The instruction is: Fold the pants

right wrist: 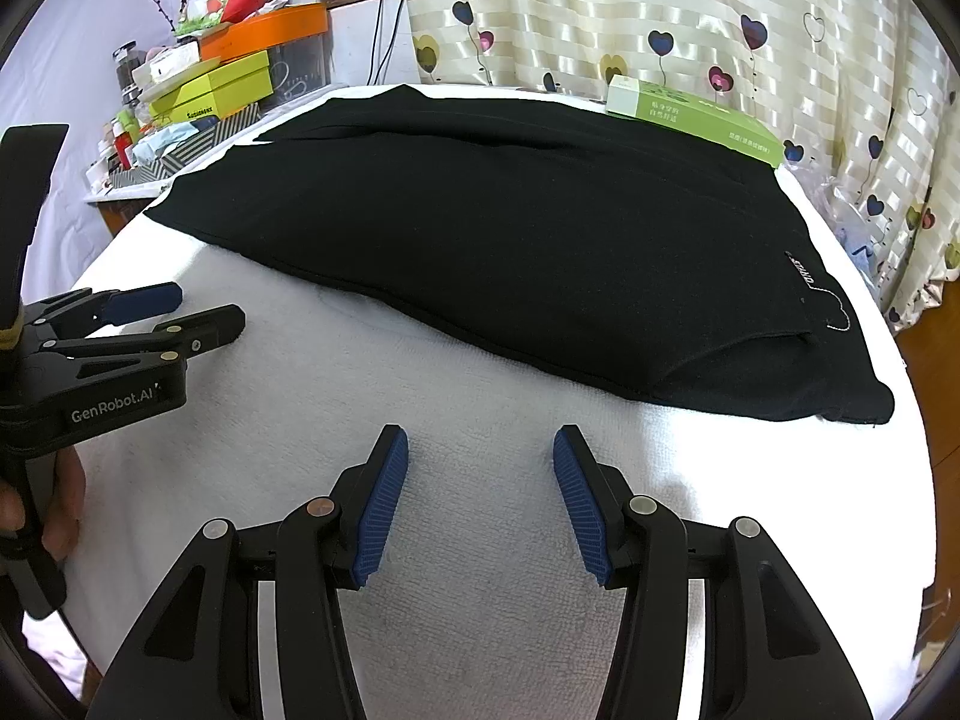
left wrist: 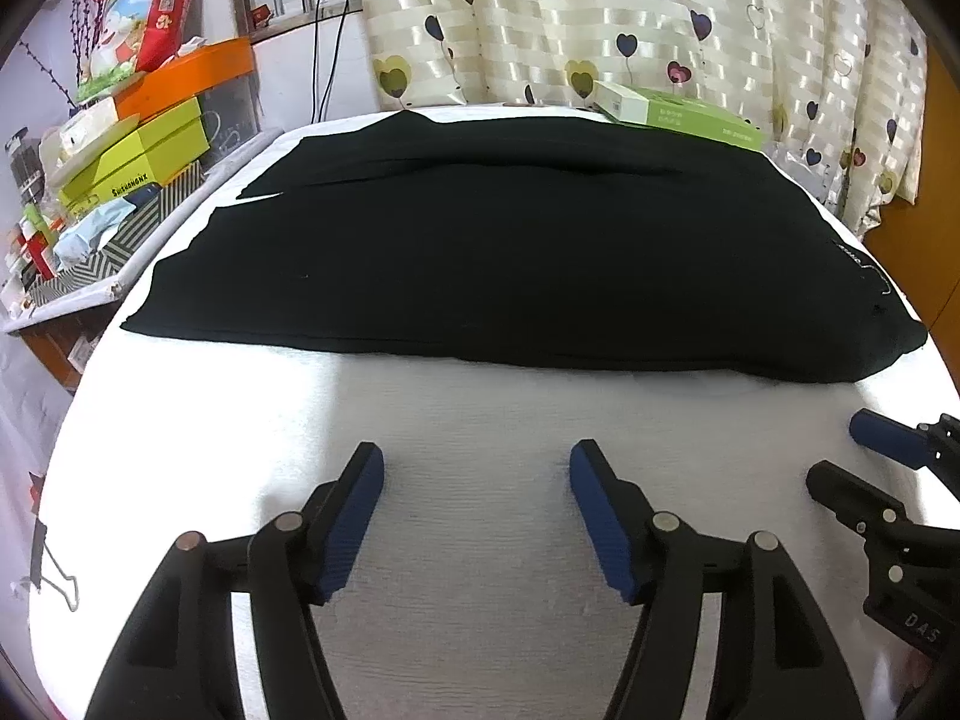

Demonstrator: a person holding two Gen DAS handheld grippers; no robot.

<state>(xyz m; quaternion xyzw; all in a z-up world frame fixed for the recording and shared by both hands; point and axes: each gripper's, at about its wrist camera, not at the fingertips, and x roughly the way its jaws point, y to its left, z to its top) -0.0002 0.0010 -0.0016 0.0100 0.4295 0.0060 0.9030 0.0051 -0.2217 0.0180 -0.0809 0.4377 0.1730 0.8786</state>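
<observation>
Left wrist view: the left hand-held gripper [left wrist: 477, 468] is released, jaws spread wide, holding nothing, over the white-covered tabletop [left wrist: 480, 420] near its near edge. The black pants [left wrist: 510, 258] lie flat across the far half of the tabletop, reaching toward its left and right edges. A green box [left wrist: 678, 114] sits at the far edge, touching the pants. The right hand-held gripper [left wrist: 840, 456] shows at the right edge.

Right wrist view: the right hand-held gripper [right wrist: 480, 450] is released, empty, short of the pants [right wrist: 510, 240]. The left hand-held gripper [right wrist: 204, 309] is at the left edge, jaws parted. Stacked boxes [right wrist: 210, 90] stand beyond the far left corner.
</observation>
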